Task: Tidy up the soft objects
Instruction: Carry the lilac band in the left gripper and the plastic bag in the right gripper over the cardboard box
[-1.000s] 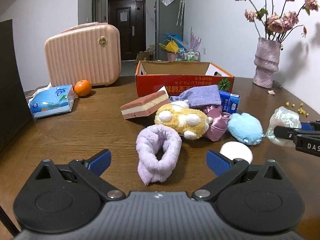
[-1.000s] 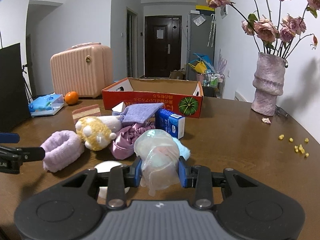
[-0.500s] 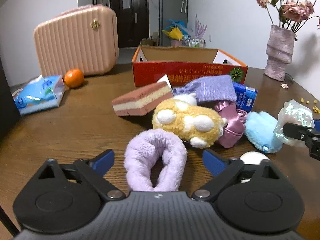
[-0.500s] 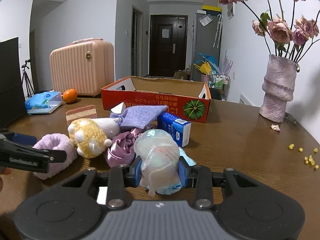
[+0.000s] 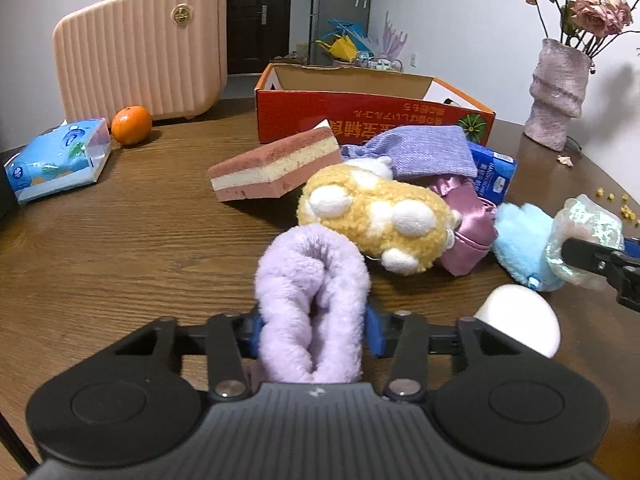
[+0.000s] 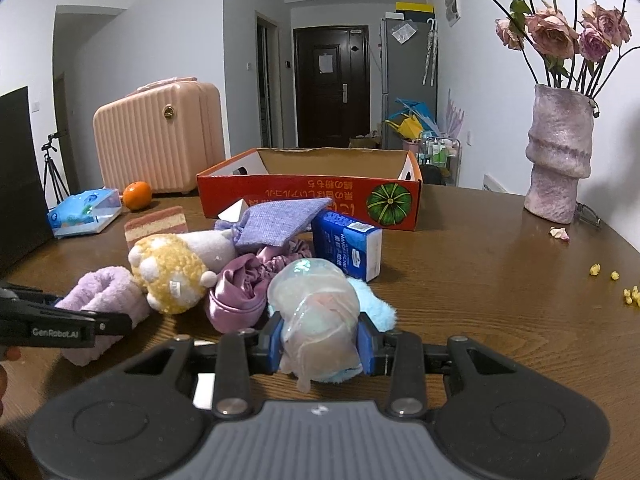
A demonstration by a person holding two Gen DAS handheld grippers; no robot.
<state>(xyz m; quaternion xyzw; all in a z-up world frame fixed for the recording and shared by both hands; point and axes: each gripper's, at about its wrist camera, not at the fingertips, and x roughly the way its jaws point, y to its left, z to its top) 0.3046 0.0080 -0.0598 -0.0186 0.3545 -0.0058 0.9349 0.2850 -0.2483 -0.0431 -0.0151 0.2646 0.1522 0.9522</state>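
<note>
Brown wooden table (image 5: 120,248) is bearing the pile; left gripper (image 5: 312,330), jaws just closing, is pinching the lilac plush loop (image 5: 312,280) lengthwise; right gripper (image 6: 320,344) is clamping the filmy pouch (image 6: 316,312); red box (image 5: 372,116) is lying straight beyond both.

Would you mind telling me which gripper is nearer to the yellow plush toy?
Left. The left gripper clamps the lilac fluffy band that lies against the yellow plush toy; the right gripper holds a translucent pouch beyond the pink satin piece.
</note>
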